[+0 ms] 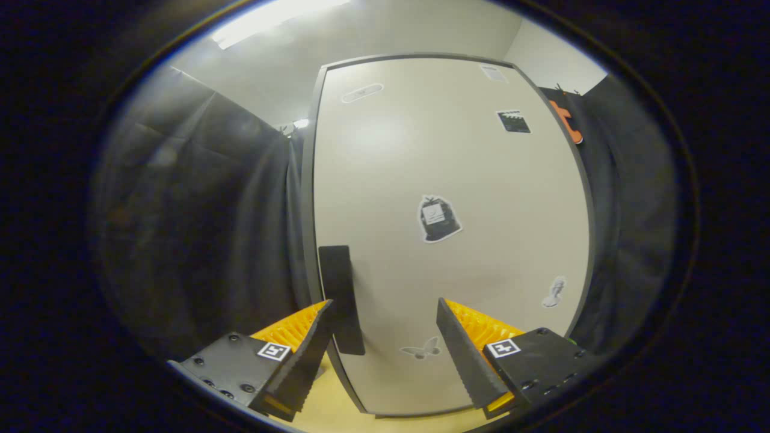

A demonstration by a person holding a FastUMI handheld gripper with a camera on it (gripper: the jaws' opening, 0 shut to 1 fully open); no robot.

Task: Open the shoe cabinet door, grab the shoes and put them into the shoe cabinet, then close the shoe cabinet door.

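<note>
Gripper view: tool spread wide, pinching nothing, fingers apart just in front of the shoe cabinet door. Door shut, pale, dark-edged, dotted with stickers. Dark handle near the door's left edge, just ahead of the left finger, partly overlapped by its tip. Black curtain on both sides; yellowish floor below.

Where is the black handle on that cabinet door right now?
The black handle sits near the shoe cabinet door's left edge, just ahead of the open gripper, close beside its left finger.
</note>
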